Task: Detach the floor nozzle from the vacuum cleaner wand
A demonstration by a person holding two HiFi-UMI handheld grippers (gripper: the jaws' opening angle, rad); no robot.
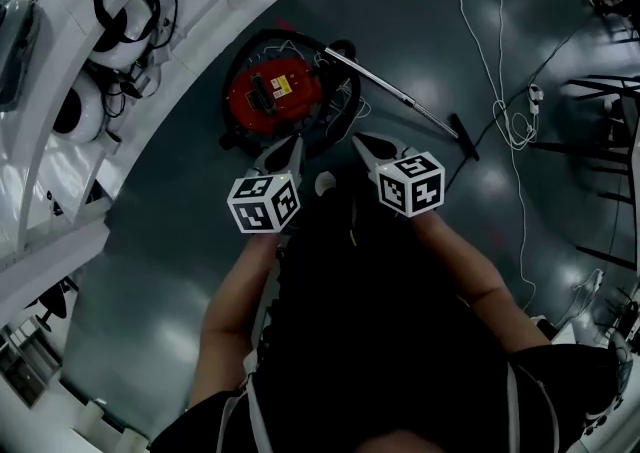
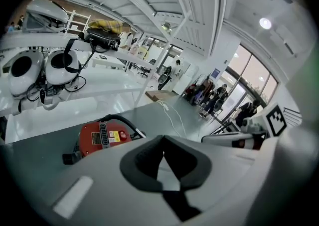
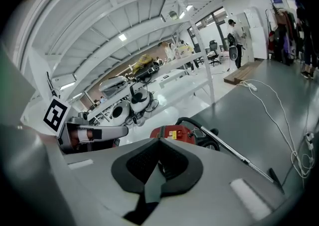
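Jaws clenched empty on left hand-held gripper (image 1: 294, 144) and right hand-held gripper (image 1: 360, 141); red vacuum cleaner (image 1: 272, 91) lies ahead of both, floor nozzle (image 1: 466, 137) off to the right

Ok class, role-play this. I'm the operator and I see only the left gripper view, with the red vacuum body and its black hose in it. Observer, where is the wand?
Observer: The head view shows the wand lying on the floor. It runs from the vacuum body toward that view's right.
Operator: And the floor nozzle?
Observer: The floor nozzle is still on the wand's far end, small and dark.
Operator: Is the right gripper holding anything?
Observer: No. The right gripper view shows the right gripper with its tongs shut and empty, short of the wand.
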